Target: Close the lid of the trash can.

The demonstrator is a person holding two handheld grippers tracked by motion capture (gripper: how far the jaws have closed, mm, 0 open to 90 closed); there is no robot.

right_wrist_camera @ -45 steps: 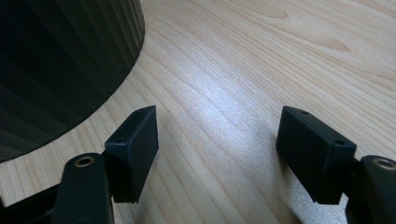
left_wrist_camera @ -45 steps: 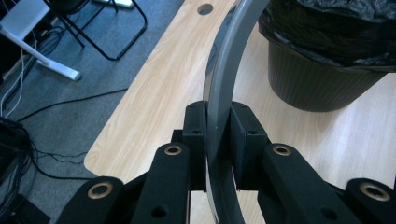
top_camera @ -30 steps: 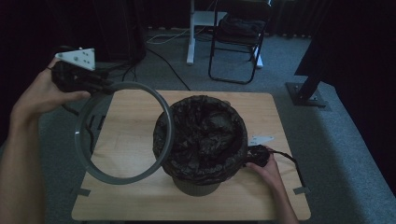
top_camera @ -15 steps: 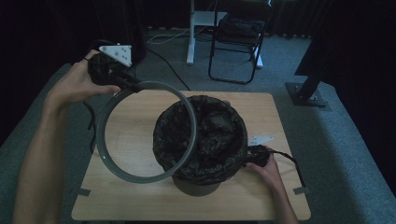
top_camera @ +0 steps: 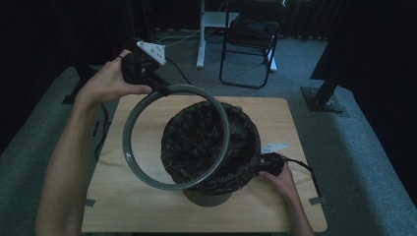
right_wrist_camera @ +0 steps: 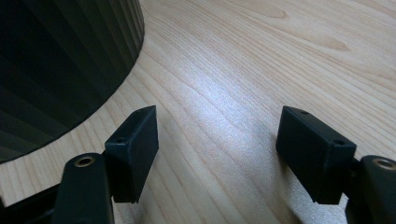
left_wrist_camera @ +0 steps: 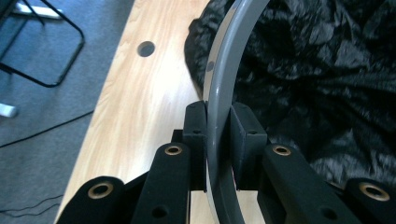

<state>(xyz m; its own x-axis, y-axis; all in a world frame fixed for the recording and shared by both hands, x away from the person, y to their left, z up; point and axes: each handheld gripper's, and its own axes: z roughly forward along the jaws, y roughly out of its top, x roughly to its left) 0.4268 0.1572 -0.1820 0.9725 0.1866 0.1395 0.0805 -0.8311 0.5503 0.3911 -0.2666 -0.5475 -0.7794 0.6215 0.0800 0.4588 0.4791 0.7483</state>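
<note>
High view: left hand-held gripper (top_camera: 164, 90) clamped on grey ring (top_camera: 147, 172), held tilted above the bin (top_camera: 209, 196) with its black liner (top_camera: 236, 142). Right hand-held gripper (right_wrist_camera: 217, 140) spread apart, low on the counter (top_camera: 128, 211) beside the bin.

I note the table (top_camera: 147, 211) is pale wood with visible grain and a soft sheen under the light at centre frame. The bin liner (left_wrist_camera: 327, 84) is thin black plastic, crinkled and glossy. The ring (left_wrist_camera: 219, 116) looks like smooth grey plastic, semi-matt (material not certain). The bin wall (right_wrist_camera: 56, 60), upper left of the right gripper view, is dark, ribbed and matt. Floor carpet (top_camera: 373, 147) reads as grey, rough-textured cloth.
</note>
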